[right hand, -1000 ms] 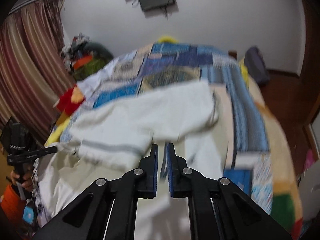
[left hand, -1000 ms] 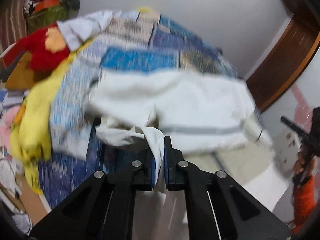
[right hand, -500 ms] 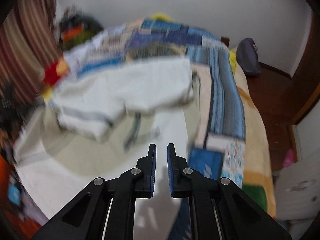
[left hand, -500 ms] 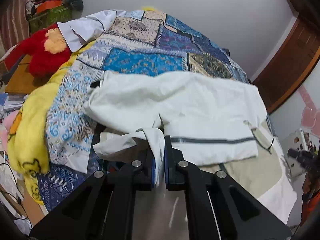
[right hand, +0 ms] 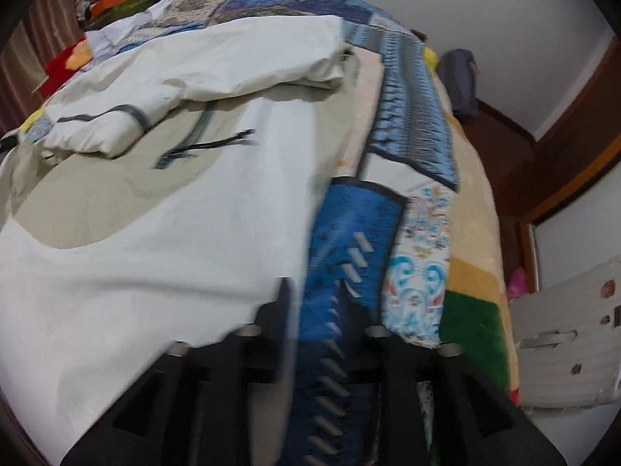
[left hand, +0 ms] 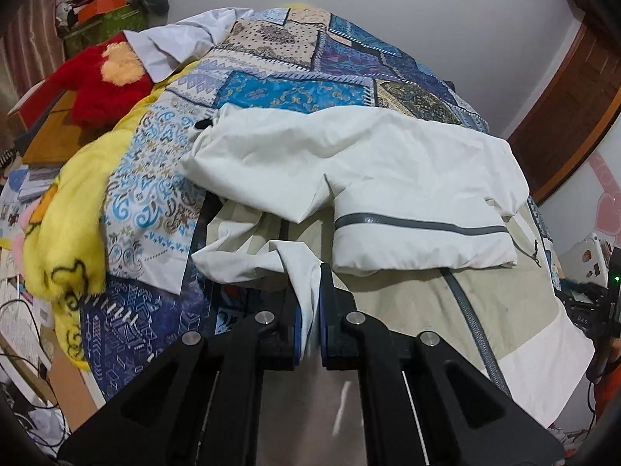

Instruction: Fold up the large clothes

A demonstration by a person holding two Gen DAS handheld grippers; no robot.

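Lying on the bed (left hand: 295, 93), the white jacket (left hand: 361, 155) is pinched by the left tongs (left hand: 309, 310); the right tongs (right hand: 322, 310), just opened, are spread with nothing between them.

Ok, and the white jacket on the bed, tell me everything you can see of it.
The white jacket looks like thin, wrinkled fabric with beige panels and grey zipper lines. It lies spread on the patchwork bedspread, its upper part folded over the lower body. The left gripper is shut on a bunched white corner. The right gripper, jaws just opened and blurred, has no cloth between them, beside the hem edge.
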